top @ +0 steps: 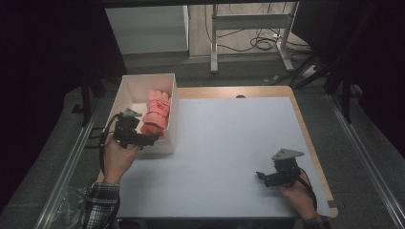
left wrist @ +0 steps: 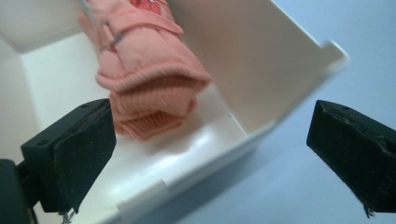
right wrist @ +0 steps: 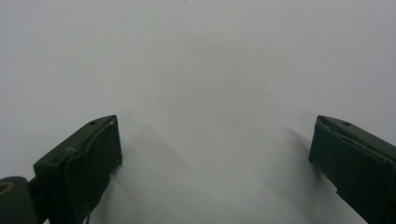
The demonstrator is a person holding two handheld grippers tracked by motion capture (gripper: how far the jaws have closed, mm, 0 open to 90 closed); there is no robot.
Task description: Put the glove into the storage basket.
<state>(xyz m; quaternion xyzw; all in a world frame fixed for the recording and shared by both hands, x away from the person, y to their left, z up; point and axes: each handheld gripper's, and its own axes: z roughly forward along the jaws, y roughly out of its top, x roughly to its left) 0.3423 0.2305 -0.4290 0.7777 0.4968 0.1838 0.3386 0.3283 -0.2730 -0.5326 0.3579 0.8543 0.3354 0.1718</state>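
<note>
Left tongs at the white box, pink glove bundle inside

The left tongs hover spread wide at the near corner of the white box, one jaw over the inside, the other outside above the desk; they pinch nothing. The pink knitted gloves, folded and bundled, lie in the box against its wall at 3 o'clock, cuffs toward the person. The right tongs rest low at 4 o'clock of the desk, spread and empty. If the gloves are to be lifted, I would bring both jaws inside the wall first, straddle the ribbed cuff end squarely, and close on the full stack so no layer slips; the thin wall may catch a jaw and drag the box.
</note>
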